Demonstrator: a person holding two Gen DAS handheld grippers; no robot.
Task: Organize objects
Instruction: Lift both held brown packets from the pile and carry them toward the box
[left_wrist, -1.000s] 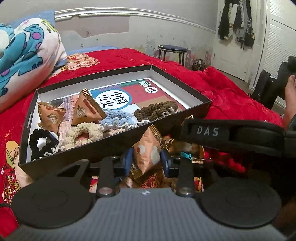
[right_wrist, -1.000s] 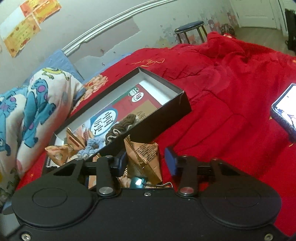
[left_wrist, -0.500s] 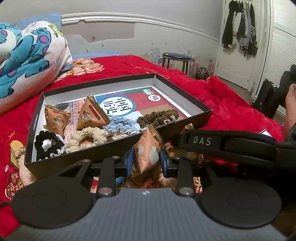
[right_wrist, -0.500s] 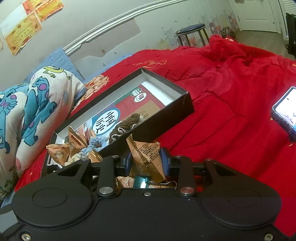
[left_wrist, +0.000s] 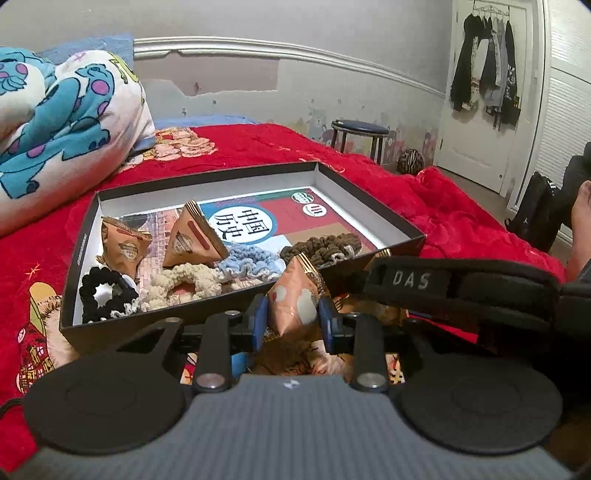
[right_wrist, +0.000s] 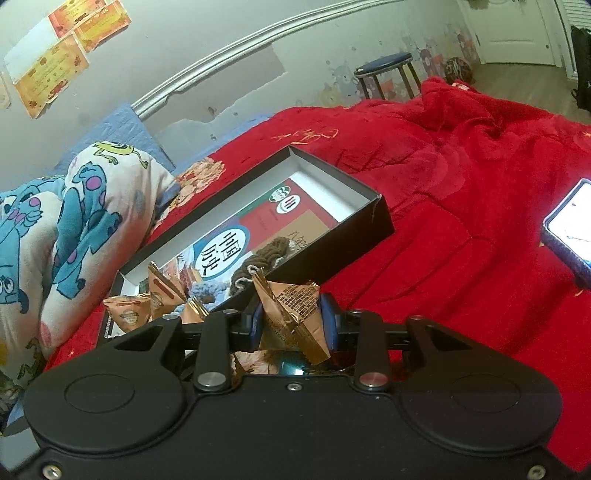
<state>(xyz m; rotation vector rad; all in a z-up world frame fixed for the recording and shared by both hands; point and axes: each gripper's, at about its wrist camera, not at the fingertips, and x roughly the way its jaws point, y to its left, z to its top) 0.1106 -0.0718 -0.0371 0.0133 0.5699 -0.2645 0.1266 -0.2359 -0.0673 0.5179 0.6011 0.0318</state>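
We logged each gripper clamped on a snack: left gripper (left_wrist: 292, 320) on peach packet (left_wrist: 295, 301), right gripper (right_wrist: 293, 324) on brown packet (right_wrist: 293, 314), beside the black box (left_wrist: 236, 306).

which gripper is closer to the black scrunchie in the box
Left. The left gripper sits just outside the black box's near wall from the black scrunchie; the right gripper is farther along, toward the brown scrunchie.

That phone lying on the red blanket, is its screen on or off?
On. The phone screen glows bright white at the right wrist view's right edge, lying on the red blanket.
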